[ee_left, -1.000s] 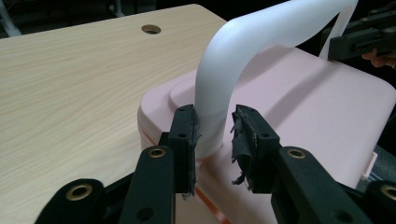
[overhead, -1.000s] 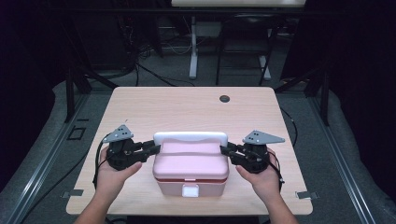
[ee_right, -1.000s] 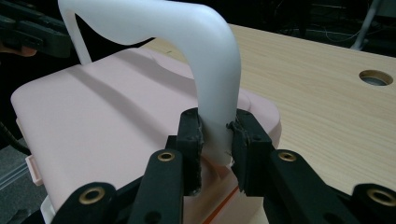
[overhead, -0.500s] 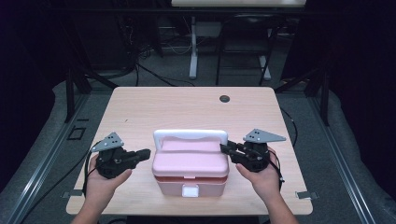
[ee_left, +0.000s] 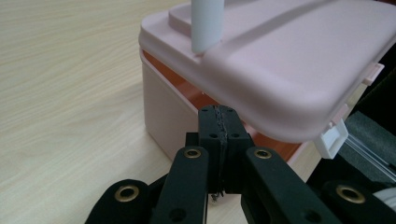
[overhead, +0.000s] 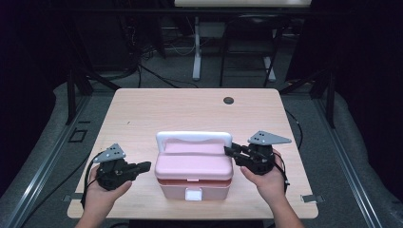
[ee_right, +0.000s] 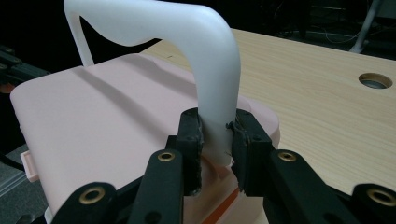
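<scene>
- The pink lunch box (overhead: 195, 168) stands on the wooden table (overhead: 161, 109), near the table's 6 o'clock edge in the high view, with its lid (ee_left: 299, 70) raised a little, so an orange rim shows under the lid in the left gripper view.
- Its white handle (overhead: 194, 138) stands upright across the lid, on the 12 o'clock side of the box.
- A white latch (overhead: 193, 194) sits at the middle of the front wall, at 6 o'clock of the box.
- The right gripper (overhead: 234, 153) is at 3 o'clock of the box, and it is clenched on the right leg of the white handle; in the right gripper view (ee_right: 215, 133) both pads press on this leg just above the lid.
- The left gripper (overhead: 145, 166) is at 9 o'clock of the box, just beside its left wall but apart from it.
- Its jaws have just been closing and now stand clenched with nothing between them; in the left gripper view (ee_left: 219, 122) the two pads meet each other, just under the corner of the lid.
- A round cable hole (overhead: 228, 100) lies in the table near 12 o'clock, well apart from the box.
</scene>
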